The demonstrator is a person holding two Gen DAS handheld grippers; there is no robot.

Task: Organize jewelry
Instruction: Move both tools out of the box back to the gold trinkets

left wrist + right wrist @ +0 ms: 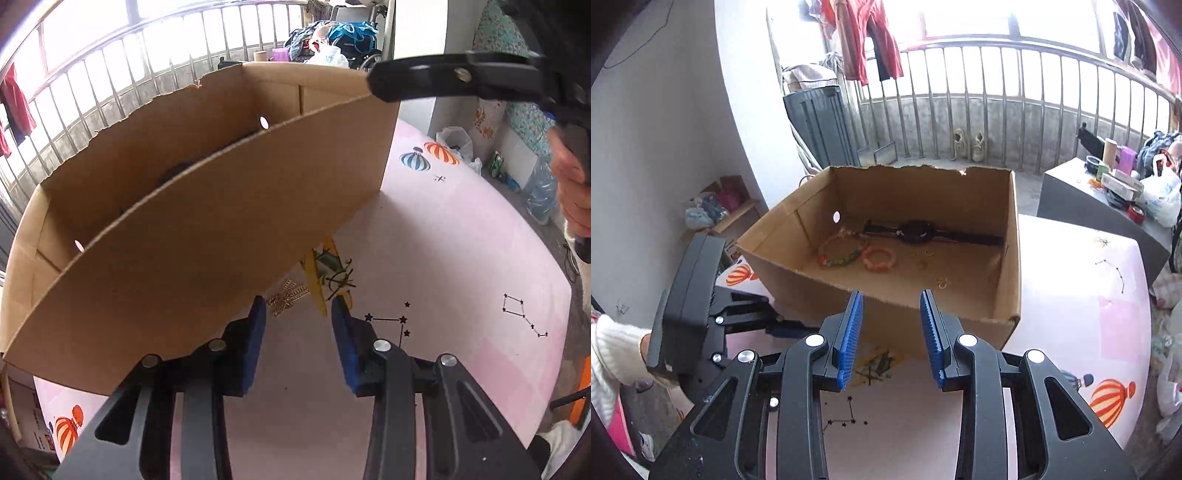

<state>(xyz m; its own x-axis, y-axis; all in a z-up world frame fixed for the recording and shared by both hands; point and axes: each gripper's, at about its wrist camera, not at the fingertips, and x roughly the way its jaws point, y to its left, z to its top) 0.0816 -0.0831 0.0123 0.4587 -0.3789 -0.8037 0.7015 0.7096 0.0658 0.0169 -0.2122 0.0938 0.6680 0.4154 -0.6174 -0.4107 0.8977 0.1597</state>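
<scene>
Here both claws gape empty: left claw (298,306) near the cardboard box (221,236) wall; right claw (891,299) at its six-o'clock rim, bare desk (1071,314) at three.

Pink table cover (1082,295) printed with striped balloons (1112,400) and star constellations, metal railing (997,92) behind, red garments (860,40) hung above it, pair of pale shoes (967,146) at its foot, cluttered grey side table (1071,199) right

Hidden and unclear items

Cardboard box (207,229): near wall hides the floor in the left wrist view. Gold chain (286,301): partly tucked behind the box edge. Small gold pieces (925,258): too small to identify. Yellow-green item (875,363): blurred, partly behind the right gripper's fingers (851,332).
</scene>
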